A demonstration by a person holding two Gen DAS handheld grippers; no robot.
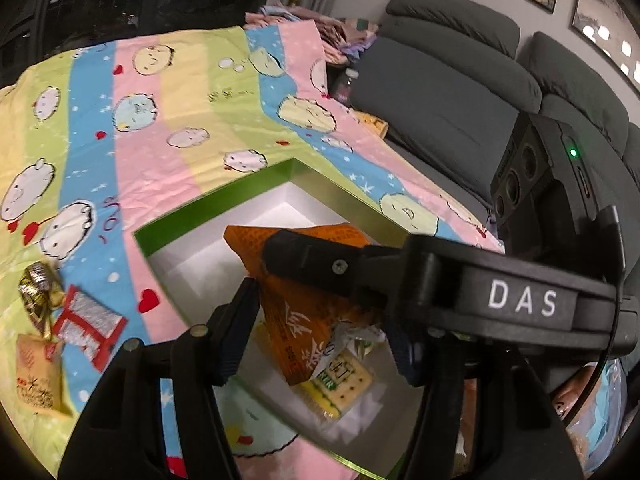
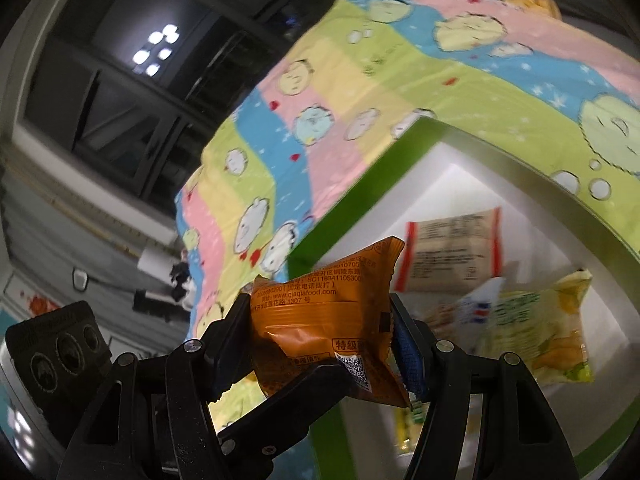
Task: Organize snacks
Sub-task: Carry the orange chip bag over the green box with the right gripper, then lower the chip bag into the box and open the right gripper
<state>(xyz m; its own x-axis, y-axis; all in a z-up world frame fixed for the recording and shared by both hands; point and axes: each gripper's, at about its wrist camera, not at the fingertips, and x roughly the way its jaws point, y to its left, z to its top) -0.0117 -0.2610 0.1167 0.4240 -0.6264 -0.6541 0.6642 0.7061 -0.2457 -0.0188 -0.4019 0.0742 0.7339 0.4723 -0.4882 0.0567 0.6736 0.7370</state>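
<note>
A green-rimmed box (image 1: 208, 200) with a white inside lies on the cartoon-print cloth. My right gripper (image 2: 320, 328) is shut on an orange snack packet (image 2: 324, 320) and holds it over the box's near corner. In the left wrist view the same orange packet (image 1: 304, 304) and the right gripper's black body (image 1: 480, 292) hang over the box. My left gripper (image 1: 320, 336) is open and empty, its fingers either side of the packet above a cracker pack (image 1: 344, 384). Inside the box lie a beige red-edged packet (image 2: 452, 252) and a yellow-green packet (image 2: 544, 328).
On the cloth left of the box lie a red-and-silver packet (image 1: 90, 328), a gold-wrapped sweet (image 1: 38, 292) and a beige packet (image 1: 38, 376). A grey sofa (image 1: 448, 92) stands to the right with folded cloths (image 1: 340, 32) behind. Dark windows (image 2: 120, 80) are at the far side.
</note>
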